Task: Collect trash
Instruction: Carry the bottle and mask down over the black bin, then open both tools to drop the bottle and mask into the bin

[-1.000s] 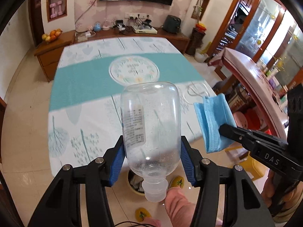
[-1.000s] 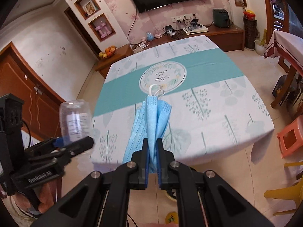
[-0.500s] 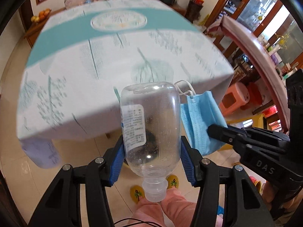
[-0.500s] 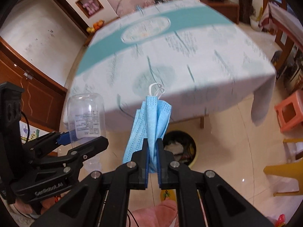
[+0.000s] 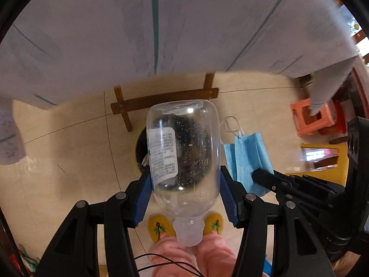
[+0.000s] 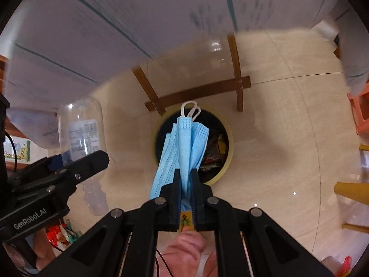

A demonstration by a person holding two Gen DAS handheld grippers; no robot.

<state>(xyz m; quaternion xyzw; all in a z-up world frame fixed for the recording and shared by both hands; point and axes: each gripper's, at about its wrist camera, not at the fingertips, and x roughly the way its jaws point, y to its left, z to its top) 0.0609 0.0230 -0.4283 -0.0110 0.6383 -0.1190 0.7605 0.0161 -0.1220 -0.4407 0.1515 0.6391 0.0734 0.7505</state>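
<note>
Between the blue pads of the left gripper (image 5: 185, 194) sits a clear plastic bottle (image 5: 184, 157), clamped at its lower body and held upside down, its white capped neck toward the camera and its rounded base pointing at the floor; a white printed label runs down one side of it; the right gripper (image 6: 186, 184) has its jaws pressed almost together on a folded blue face mask (image 6: 184, 147), whose white ear loops stick out at the far end; seen from the right wrist, the mask hangs directly over the mouth of a round bin (image 6: 227, 161) with a yellowish rim, and wrappers lie inside it; from the left wrist the same dark bin shows through and behind the bottle; both grippers point steeply down at a beige tiled floor (image 6: 288, 120); beyond the bin stand brown wooden table legs (image 6: 237, 73) with a crossbar, under the blurred hanging edge of a pale tablecloth (image 5: 184, 23); yellow slippers (image 5: 159, 228) and pink trouser legs show near the lower edge; an orange stool (image 5: 316, 120) stands off to the side.
</note>
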